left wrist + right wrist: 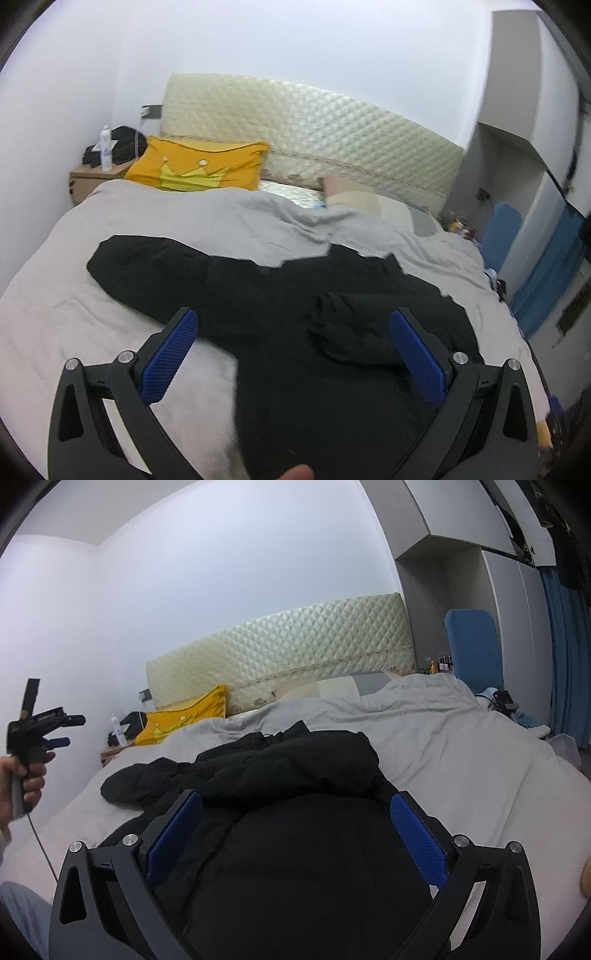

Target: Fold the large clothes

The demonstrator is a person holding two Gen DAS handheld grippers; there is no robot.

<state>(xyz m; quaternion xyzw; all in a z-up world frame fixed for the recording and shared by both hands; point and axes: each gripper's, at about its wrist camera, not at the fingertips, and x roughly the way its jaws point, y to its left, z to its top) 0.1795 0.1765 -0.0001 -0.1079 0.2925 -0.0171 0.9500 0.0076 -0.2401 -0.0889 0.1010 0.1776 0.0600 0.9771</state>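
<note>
Nearest to the camera are the blue pads of the right hand-held gripper, and they stand as wide as they go, with nothing pressed between them. Just under them lies the black jacket, spread over the grey blanket of the bed. One sleeve of the jacket reaches out toward the yellow pillow, and the other sleeve seems already laid across the jacket's body. The left hand-held gripper is also wide and holds nothing; in the right wrist view it hangs in the air, well apart from the jacket on the pillow side.

I judge that the step in hand is to take a new hold for the next fold. To do it well, each gripper should bite an edge of the jacket, not the thick middle, because the padded cloth is bulky and can slip. The pads should catch only the jacket and leave the blanket under it. Both grippers should lift together, so the fold comes straight.
</note>
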